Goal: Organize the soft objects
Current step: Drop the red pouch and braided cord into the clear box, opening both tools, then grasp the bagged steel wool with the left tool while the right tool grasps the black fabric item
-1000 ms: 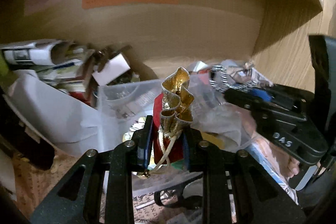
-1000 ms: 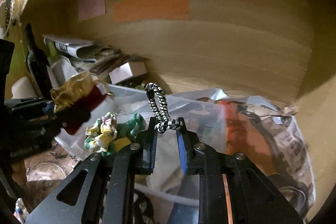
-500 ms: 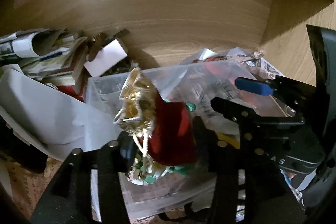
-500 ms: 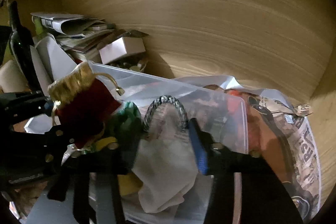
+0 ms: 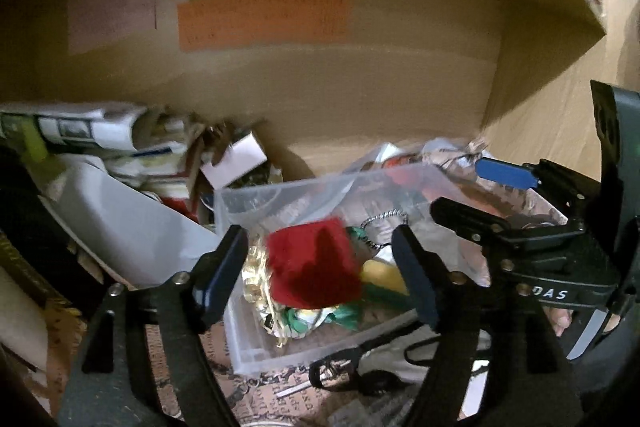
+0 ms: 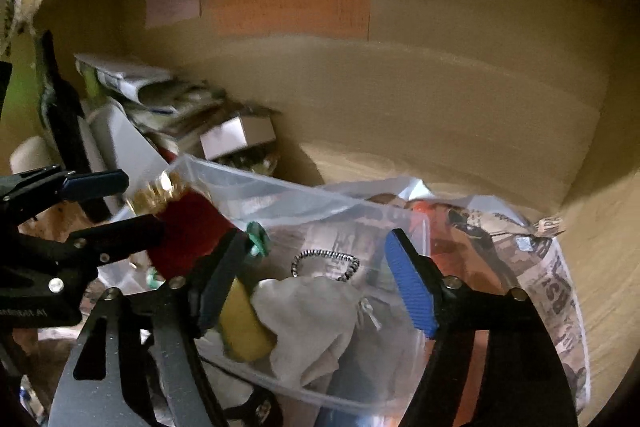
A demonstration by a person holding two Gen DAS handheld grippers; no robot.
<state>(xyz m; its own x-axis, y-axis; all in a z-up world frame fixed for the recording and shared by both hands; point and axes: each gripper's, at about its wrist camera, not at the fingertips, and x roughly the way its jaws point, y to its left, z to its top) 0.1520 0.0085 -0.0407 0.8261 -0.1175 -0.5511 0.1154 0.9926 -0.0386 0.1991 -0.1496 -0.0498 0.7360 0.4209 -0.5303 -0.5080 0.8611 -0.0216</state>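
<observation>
A red velvet pouch with a gold frilled mouth [image 5: 312, 265] lies in the clear plastic bin [image 5: 256, 195], free of my open left gripper [image 5: 320, 281] just above it. It also shows in the right wrist view [image 6: 188, 231]. A black-and-white braided cord loop [image 6: 326, 261] lies in the bin beside a white cloth [image 6: 312, 323] and a yellow soft thing [image 6: 240, 323]. My right gripper [image 6: 316, 285] is open and empty above them. The cord also shows in the left wrist view [image 5: 380, 227].
A wooden shelf back wall carries orange [image 5: 262, 19], green and pink paper notes. Rolled papers and a small white box [image 5: 236, 163] pile at the left. Crumpled newspaper and plastic wrap [image 6: 540, 267] lie to the right of the bin.
Both grippers opened. The red pouch dropped out of the left gripper into the bin, and the braided cord dropped out of the right gripper into the bin.
</observation>
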